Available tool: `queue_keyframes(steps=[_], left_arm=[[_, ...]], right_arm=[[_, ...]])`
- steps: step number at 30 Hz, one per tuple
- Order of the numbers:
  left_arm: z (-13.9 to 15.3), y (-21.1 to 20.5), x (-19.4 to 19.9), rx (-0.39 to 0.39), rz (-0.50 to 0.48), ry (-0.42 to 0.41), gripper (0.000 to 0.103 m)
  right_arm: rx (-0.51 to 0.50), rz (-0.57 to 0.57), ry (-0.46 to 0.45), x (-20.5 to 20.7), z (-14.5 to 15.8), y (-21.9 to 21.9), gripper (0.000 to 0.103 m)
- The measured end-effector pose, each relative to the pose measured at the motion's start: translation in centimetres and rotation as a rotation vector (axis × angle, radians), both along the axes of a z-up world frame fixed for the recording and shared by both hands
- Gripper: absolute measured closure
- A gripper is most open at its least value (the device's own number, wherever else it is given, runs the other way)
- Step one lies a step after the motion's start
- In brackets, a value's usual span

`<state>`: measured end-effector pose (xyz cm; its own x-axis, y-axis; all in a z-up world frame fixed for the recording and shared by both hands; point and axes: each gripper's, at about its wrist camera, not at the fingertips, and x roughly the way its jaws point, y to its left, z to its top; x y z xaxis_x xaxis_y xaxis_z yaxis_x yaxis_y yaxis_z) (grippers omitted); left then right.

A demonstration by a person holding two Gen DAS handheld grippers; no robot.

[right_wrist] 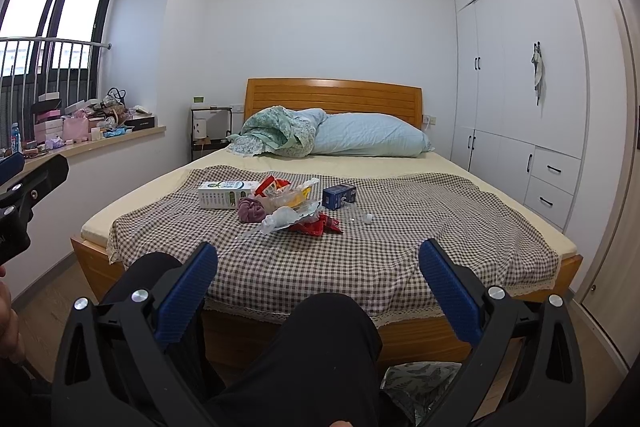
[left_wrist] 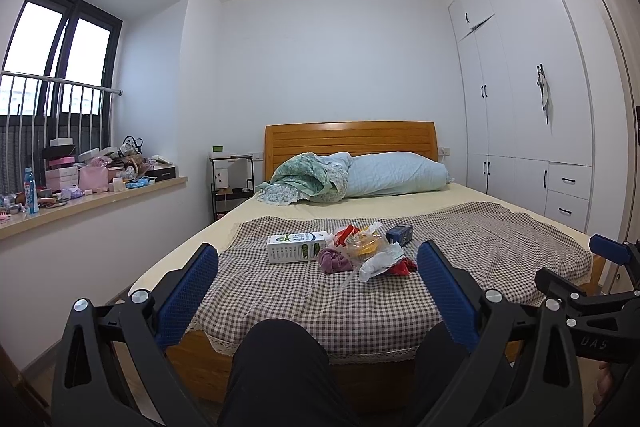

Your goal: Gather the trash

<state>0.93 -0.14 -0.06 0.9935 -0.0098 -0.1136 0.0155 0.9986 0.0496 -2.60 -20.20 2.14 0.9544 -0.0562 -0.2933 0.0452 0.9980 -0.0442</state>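
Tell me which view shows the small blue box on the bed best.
Right wrist view: the blue box stands clear of the trash pile. In the left wrist view, the box is smaller, behind the plastic wrappers.

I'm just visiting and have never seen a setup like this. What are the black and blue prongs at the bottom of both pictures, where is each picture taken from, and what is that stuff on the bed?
There is no robot here. A person holds a two-finger tool in each hand, and each tool carries a wide-angle camera looking along its blue-padded fingers. One picture comes from the left hand-held gripper, the other from the right hand-held gripper. Both are open and hold nothing. The dark shapes low in each picture look like the person's knees.

On the checked cloth covering the bed lies the trash: a white carton, a small blue box, a purple wad, a red wrapper and crumpled clear plastic. Nothing has been picked up yet.
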Motion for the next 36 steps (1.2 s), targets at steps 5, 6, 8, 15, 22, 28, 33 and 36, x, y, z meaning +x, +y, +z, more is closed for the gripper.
queue_keyframes(steps=[5,6,8,15,22,28,33,36], left_arm=[[0.0,0.1,0.3,0.000,0.002,0.009,0.007],[-0.1,0.2,0.5,-0.003,0.003,0.013,0.007],[-0.2,0.4,0.9,-0.014,0.012,0.025,0.007],[-1.2,1.1,2.9,-0.035,0.033,0.079,0.007],[-2.0,1.6,5.7,-0.021,0.036,0.096,0.007],[-3.4,2.1,10.2,0.008,-0.006,0.144,0.007],[-4.9,2.5,15.1,-0.003,-0.019,0.218,0.007],[-5.5,3.0,17.9,-0.011,-0.020,0.242,0.007]], right_arm=[[0.001,-0.004,0.008,0.3,-0.1,-0.1,0.006],[0.004,-0.006,0.009,0.4,-0.1,-0.2,0.006],[0.006,-0.010,0.013,0.6,-0.2,-0.3,0.006],[-0.005,-0.010,0.053,1.9,-0.9,-0.3,0.006],[-0.009,-0.034,0.061,4.5,-1.2,-0.6,0.006],[0.011,-0.025,0.082,8.9,-2.6,-0.3,0.006],[-0.009,-0.035,0.115,13.7,-3.8,-0.1,0.006],[-0.067,-0.011,0.146,16.7,-4.7,0.8,0.006]])
